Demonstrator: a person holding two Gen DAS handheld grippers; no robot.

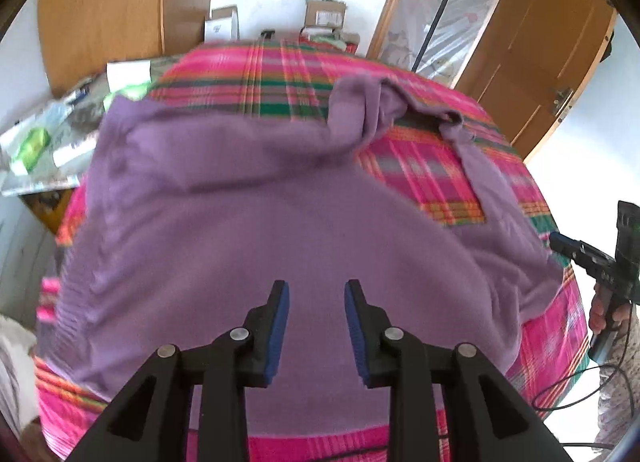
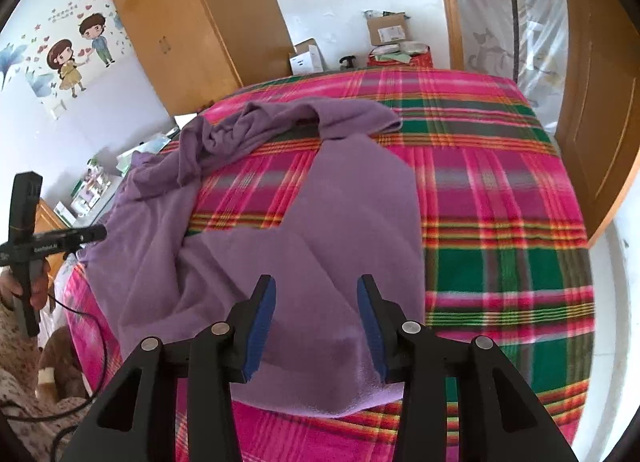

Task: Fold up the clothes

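Note:
A purple garment (image 1: 260, 222) lies spread on a pink and green plaid bed cover (image 1: 420, 166), its far part bunched into folds (image 1: 384, 102). My left gripper (image 1: 316, 286) hovers over the broad middle of the cloth, jaws open, nothing between the blue pads (image 1: 280, 326). In the right wrist view the garment (image 2: 320, 202) runs from the bunched sleeve (image 2: 240, 130) down to a near hem. My right gripper (image 2: 316, 280) stands open above that near corner, and the cloth lies below the pads, not pinched. Each gripper also shows at the other view's edge: right gripper (image 1: 592, 258), left gripper (image 2: 60, 240).
A cluttered bedside table (image 1: 44, 142) stands left of the bed. A wooden wardrobe (image 2: 192, 22) and cardboard boxes (image 2: 388, 32) are behind it, with a wooden door (image 2: 592, 102) to the right. A black cable (image 2: 80, 342) trails from the left handle. The bed cover (image 2: 500, 190) lies bare right of the garment.

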